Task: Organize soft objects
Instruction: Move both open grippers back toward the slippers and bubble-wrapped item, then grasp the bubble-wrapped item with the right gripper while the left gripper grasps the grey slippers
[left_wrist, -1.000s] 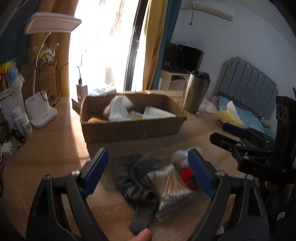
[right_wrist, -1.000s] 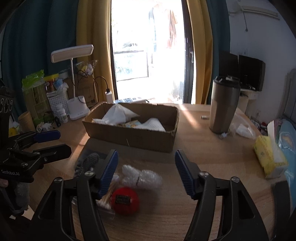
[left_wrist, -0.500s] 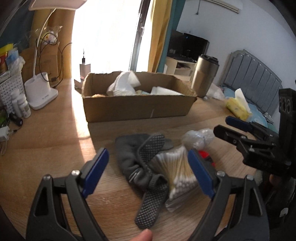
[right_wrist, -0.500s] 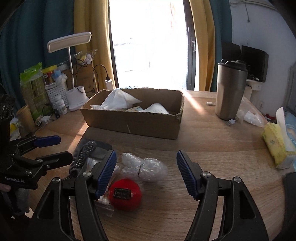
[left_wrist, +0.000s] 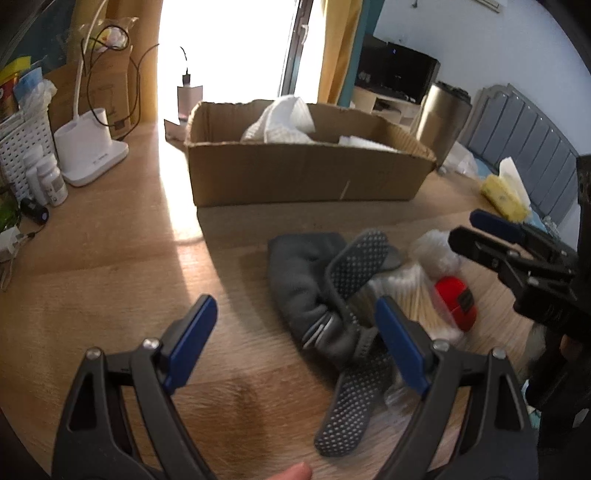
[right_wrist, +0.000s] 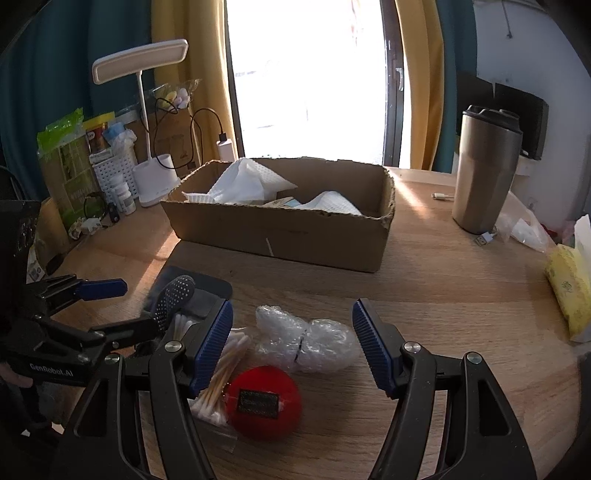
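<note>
Wooden desk, sunlit from the glass door behind, and both tools are working its near edge. The left gripper (left_wrist: 291, 339) hangs spread wide and empty over the grey gloves (left_wrist: 325, 284), while the right gripper (right_wrist: 291, 347) stands released over the bubble-wrap bundle (right_wrist: 306, 343), with the red ball (right_wrist: 264, 400) just below it and the bag of cotton swabs (right_wrist: 221, 369) at its left finger. Nothing gripped yet! Further back, mid-desk, the cardboard box (right_wrist: 280, 236) already holds white paper and cloth; the steel tumbler (right_wrist: 484, 170) stands at its right.

The risk, as I see it: the 2 grippers sit close together, and the gloves overlap the swab bag, so a careless pinch could drag both or collide.

Compared with 1 second ago, both have sunk toward the pile, which now looms larger, and the box has slid up the view.
</note>
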